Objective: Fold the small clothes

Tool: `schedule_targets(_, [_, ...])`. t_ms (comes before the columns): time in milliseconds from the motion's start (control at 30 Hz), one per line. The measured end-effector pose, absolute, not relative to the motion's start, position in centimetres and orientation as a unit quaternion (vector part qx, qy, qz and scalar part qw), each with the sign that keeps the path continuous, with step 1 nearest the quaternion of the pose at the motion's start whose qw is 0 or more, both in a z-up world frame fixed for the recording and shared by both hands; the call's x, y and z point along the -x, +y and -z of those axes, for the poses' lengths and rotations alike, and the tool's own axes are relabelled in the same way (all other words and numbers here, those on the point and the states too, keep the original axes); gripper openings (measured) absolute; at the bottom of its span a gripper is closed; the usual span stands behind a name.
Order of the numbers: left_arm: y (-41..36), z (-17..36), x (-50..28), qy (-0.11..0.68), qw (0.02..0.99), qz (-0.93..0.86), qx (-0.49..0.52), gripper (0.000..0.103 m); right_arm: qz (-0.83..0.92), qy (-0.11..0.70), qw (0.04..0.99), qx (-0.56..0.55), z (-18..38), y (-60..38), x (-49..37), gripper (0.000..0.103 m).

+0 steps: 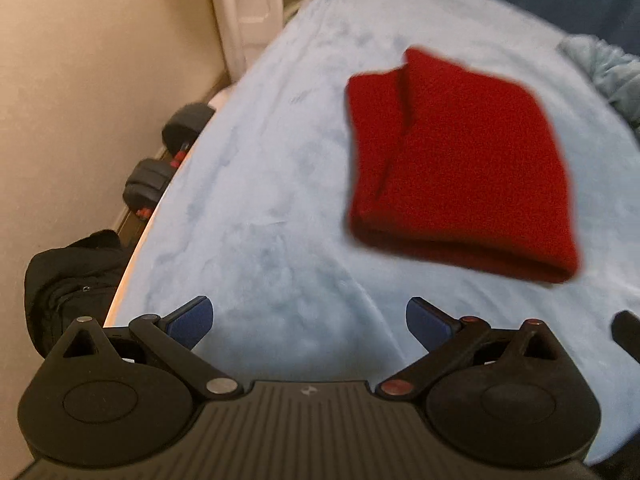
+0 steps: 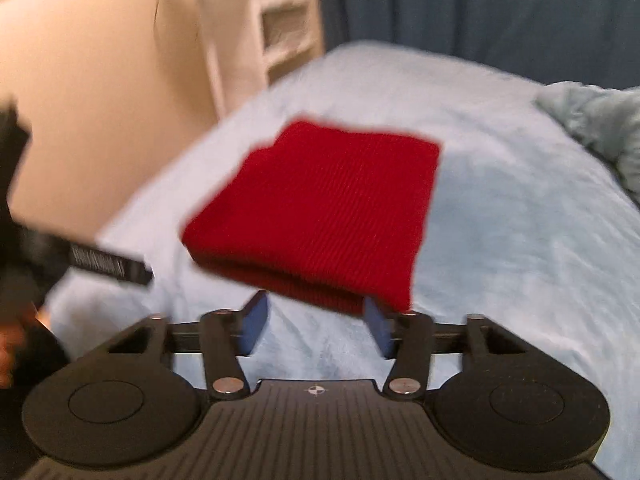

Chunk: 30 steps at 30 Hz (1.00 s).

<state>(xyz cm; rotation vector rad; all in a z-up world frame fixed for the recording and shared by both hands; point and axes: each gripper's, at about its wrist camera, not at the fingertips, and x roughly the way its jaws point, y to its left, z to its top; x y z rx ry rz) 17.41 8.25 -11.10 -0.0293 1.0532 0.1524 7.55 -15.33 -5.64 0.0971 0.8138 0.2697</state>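
A red knitted garment [image 1: 460, 168] lies folded into a flat rectangle on the light blue bed cover [image 1: 280, 200]. My left gripper [image 1: 308, 320] hangs open above the cover, short of the garment and to its left, with nothing between its blue pads. In the right wrist view the same red garment [image 2: 324, 208] lies just ahead of my right gripper [image 2: 316, 326]. That gripper is open, its blue pads apart with bare cover between them; the garment's near folded edge sits just past the fingertips. The other gripper's black body [image 2: 104, 266] shows at the left.
A crumpled pale blue blanket [image 1: 604, 76] lies at the bed's far right. Beside the bed on the left are black dumbbells [image 1: 168, 152] and a black bag [image 1: 68, 276] on the floor, along a beige wall [image 1: 80, 80]. A dark blue curtain [image 2: 480, 12] hangs behind.
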Motion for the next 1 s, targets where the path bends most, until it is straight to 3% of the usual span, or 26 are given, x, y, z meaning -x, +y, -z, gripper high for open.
schedule_targets(33, [8.0, 10.2, -16.3, 0.494, 0.866, -0.07, 0.023, 0.103, -0.123, 0.382, 0.914, -0.058, 4.4, -15.9, -6.2, 0.087])
schedule_targets(100, [7.4, 8.7, -13.6, 0.48, 0.873, -0.07, 0.048, 0.103, -0.11, 0.354, 0.926, -0.075, 2.5, -17.3, -3.2, 0.093])
schedule_targets(467, [3.4, 4.3, -5.2, 0.457, 0.888, -0.057, -0.005, 0.103, -0.056, 0.325, 0.939, -0.096, 0.6, -19.4, 3.0, 0.093])
schedule_targets(1000, [2.9, 3.7, -4.1, 0.459, 0.887, -0.051, 0.002, 0.103, -0.049, 0.331, 0.937, -0.103, 0.5, -19.9, 3.9, 0.093])
